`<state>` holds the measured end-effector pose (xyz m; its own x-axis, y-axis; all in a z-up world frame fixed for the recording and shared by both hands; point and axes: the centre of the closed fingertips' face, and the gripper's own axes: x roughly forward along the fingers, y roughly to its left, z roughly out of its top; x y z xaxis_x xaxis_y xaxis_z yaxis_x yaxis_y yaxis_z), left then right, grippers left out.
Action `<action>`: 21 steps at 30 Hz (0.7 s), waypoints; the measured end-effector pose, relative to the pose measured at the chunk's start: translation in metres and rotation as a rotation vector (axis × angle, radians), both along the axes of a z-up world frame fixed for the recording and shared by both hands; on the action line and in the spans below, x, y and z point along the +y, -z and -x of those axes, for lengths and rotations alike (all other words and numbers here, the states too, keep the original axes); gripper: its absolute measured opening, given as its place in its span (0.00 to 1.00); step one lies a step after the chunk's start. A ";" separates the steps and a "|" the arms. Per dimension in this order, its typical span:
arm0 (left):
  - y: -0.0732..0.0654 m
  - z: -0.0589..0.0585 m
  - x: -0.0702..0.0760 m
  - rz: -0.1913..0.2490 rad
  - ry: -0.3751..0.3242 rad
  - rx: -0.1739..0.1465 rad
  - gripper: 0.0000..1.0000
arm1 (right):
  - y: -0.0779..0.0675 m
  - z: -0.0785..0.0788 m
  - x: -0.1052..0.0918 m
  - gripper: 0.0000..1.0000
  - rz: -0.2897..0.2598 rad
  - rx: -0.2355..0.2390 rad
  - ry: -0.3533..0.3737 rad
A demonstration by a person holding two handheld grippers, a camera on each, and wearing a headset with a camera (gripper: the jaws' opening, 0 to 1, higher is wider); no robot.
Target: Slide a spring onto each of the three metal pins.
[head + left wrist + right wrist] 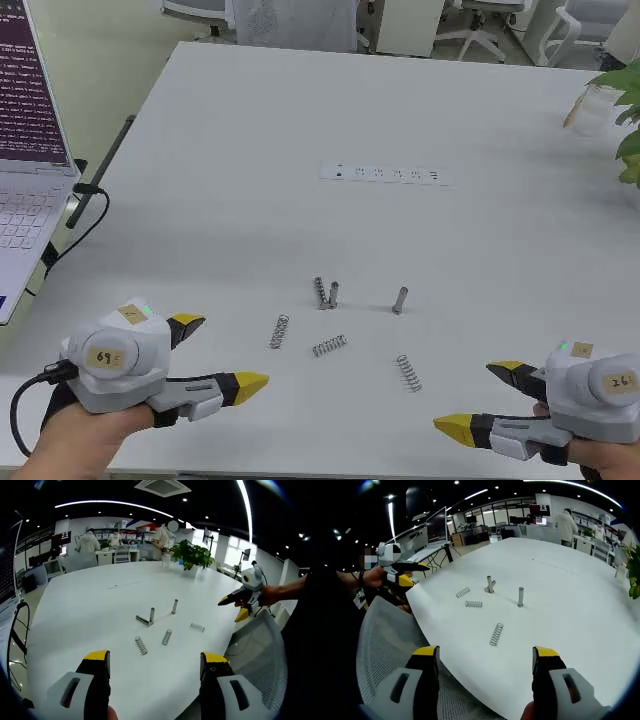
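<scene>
Progress: none of three; no spring sits on a pin, as far as I can judge.

Left hand-held gripper (pixel 222 352) at 8 o'clock of the parts, jaws spread, holding nothing; left spring (pixel 280 331) lies loose at 7 o'clock of the pin pair; lying pin (pixel 319 291) rests on its side against the upright pin (pixel 334 294), its surface too small to read; middle spring (pixel 329 346) lies loose at 6 o'clock of that pair; right pin (pixel 400 299) stands alone, apart from the pair; right spring (pixel 408 372) lies loose at 6 o'clock of it; right hand-held gripper (pixel 463 397) at 4 o'clock, jaws spread, empty.

Left to do, by my judgement: all three springs; the lying pin likely needs standing up or holding first.

Surface: white table (pixel 300 120); laptop (pixel 25 170) at 9 o'clock, black cable (pixel 85 225) beside it; white power strip (pixel 385 174) at 12 o'clock of the pins; plant (pixel 628 120) at 2 o'clock.

Room: open office; chairs beyond the far edge; people at desks in the left gripper view.
</scene>
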<state>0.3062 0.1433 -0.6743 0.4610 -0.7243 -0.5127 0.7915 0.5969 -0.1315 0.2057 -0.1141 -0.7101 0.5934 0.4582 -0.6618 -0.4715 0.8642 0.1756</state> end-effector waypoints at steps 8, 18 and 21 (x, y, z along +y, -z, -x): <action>-0.002 -0.004 -0.003 0.009 -0.003 -0.001 0.67 | -0.001 0.000 0.000 0.73 -0.013 0.001 0.013; 0.000 -0.004 -0.002 0.007 -0.003 0.003 0.67 | 0.000 0.001 -0.003 0.72 -0.015 0.006 0.021; 0.000 -0.005 -0.002 0.010 -0.008 0.005 0.67 | 0.000 0.001 -0.004 0.73 -0.015 0.007 0.024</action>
<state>0.3116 0.1417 -0.6743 0.4641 -0.7257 -0.5078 0.7863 0.6015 -0.1409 0.2048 -0.1179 -0.7098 0.6000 0.4538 -0.6589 -0.4493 0.8726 0.1918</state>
